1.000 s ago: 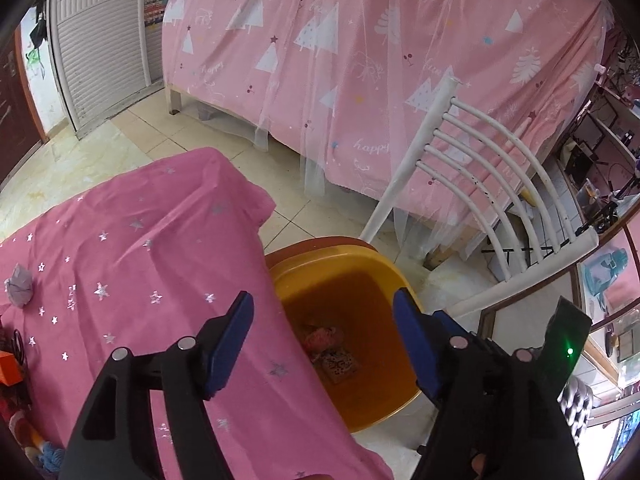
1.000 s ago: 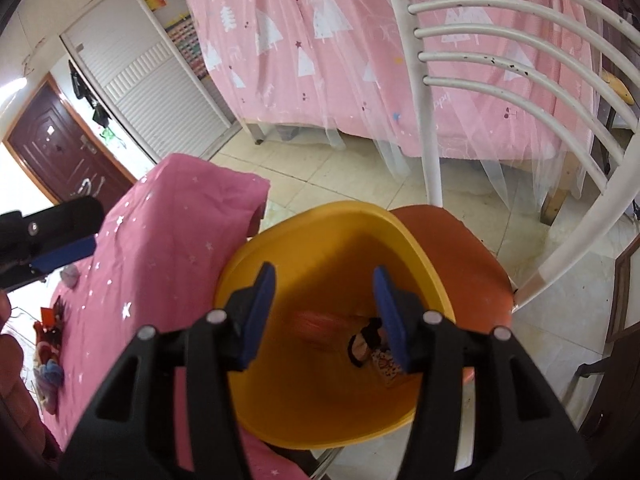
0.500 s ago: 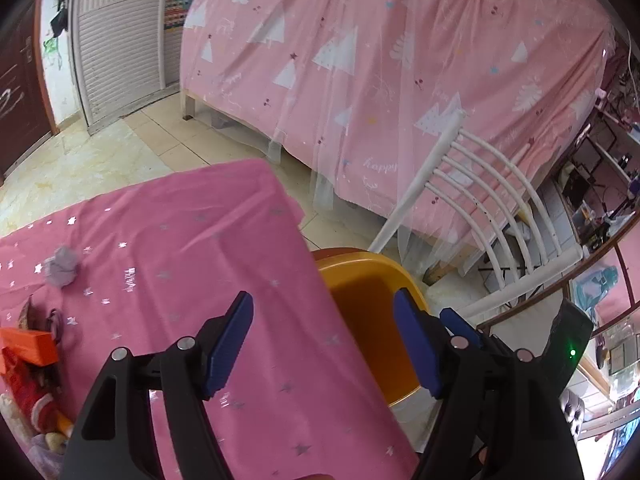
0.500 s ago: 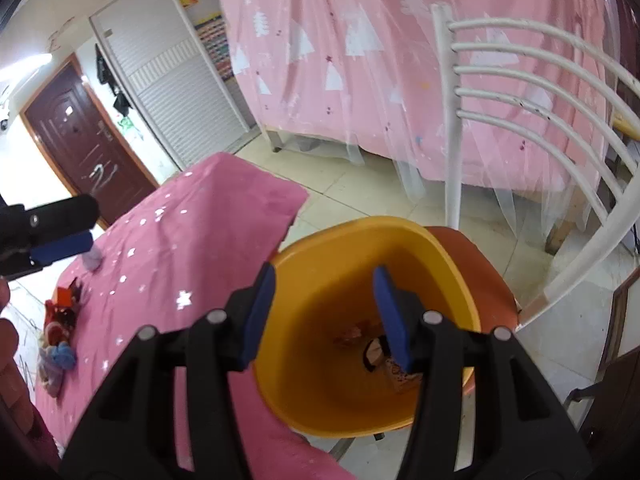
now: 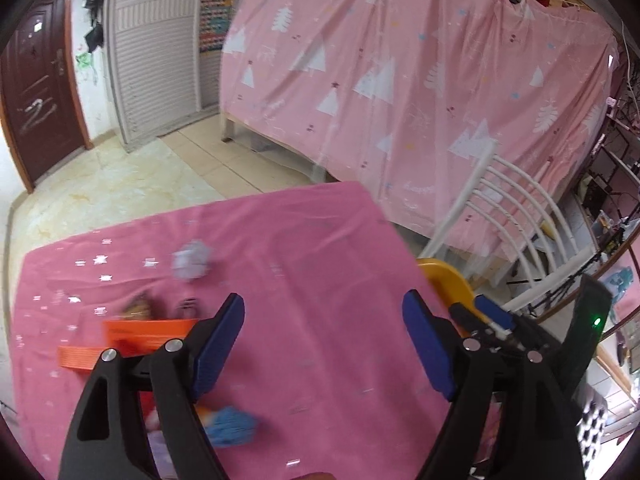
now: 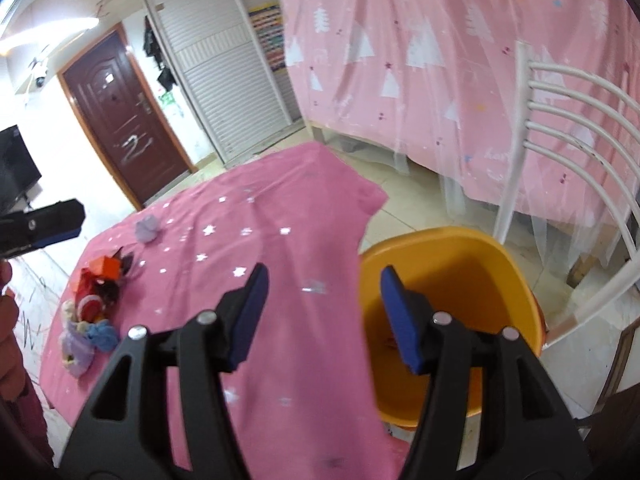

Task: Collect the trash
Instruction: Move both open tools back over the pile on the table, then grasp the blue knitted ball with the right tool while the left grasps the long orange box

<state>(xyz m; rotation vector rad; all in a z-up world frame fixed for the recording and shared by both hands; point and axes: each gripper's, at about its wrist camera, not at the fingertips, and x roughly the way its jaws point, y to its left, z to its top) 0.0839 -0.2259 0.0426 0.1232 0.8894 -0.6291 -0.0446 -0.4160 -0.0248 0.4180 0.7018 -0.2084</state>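
Note:
A pink star-print cloth covers the table (image 5: 320, 272) (image 6: 280, 208). On it lie a crumpled pale paper ball (image 5: 192, 260) (image 6: 146, 229), an orange carton (image 5: 140, 336) (image 6: 105, 266), a blue fuzzy scrap (image 5: 232, 426) (image 6: 102, 332) and other small litter (image 6: 76, 354). An orange tub (image 6: 452, 264) (image 5: 444, 280) sits on a chair seat beside the table. My left gripper (image 5: 324, 344) hangs over the cloth, its jaws opening with nothing between them. My right gripper (image 6: 324, 316) straddles the tub's near rim and the cloth edge, jaws also opening and empty. The left gripper's tip (image 6: 44, 220) shows at the right wrist view's left edge.
A white slatted chair back (image 6: 568, 120) (image 5: 504, 216) rises behind the tub. A pink tree-print curtain (image 5: 400, 80) hangs over a bed frame beyond. A tiled floor (image 5: 120, 184), a white shutter door (image 6: 224, 72) and a dark brown door (image 6: 124, 116) lie at the far left.
Both grippers swung left from over the tub toward the table and rose. The litter on the cloth has come into view. Both pairs of jaws stand wider.

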